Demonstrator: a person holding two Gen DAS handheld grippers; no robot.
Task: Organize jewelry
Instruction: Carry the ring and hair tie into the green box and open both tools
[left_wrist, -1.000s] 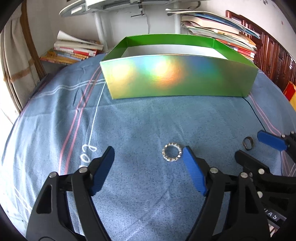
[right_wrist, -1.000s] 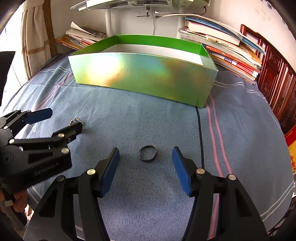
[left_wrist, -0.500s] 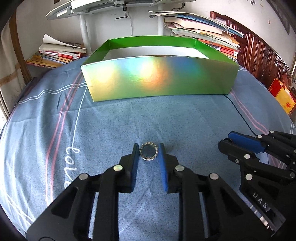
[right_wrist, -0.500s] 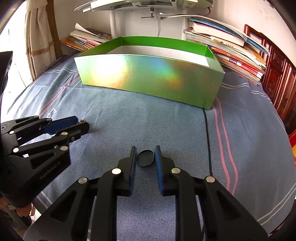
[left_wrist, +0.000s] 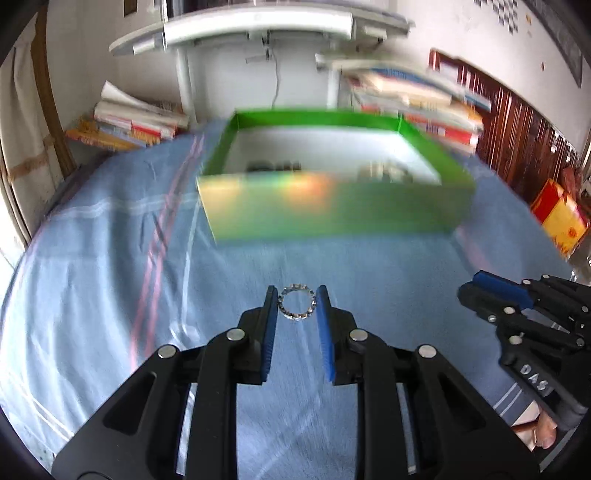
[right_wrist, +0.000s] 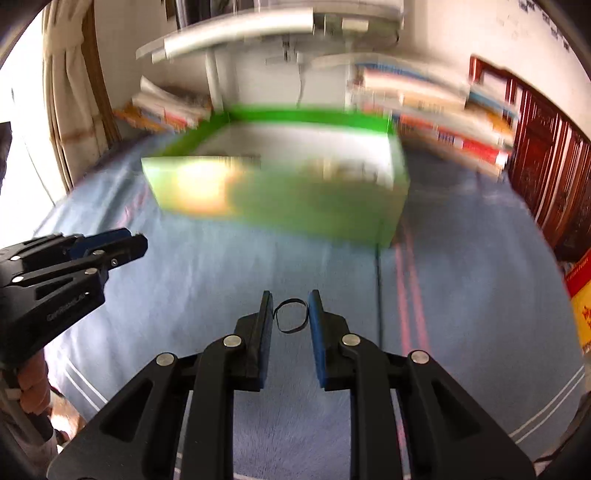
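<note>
Green box (left_wrist: 332, 214) with blurred jewelry inside; both jaws clamped on rings.

a green box (left_wrist: 332, 218) is seen, its front washed with a rainbow sheen, its inside white. the cloth (left_wrist: 110, 277) below is blue, crossed by pink and white stripes. a silver, sparkly ring (left_wrist: 297, 304) is shown between blue pads (left_wrist: 270, 325) on black arms. a thin black ring (right_wrist: 291, 315) is framed by blue pads (right_wrist: 316, 325) too.
</note>
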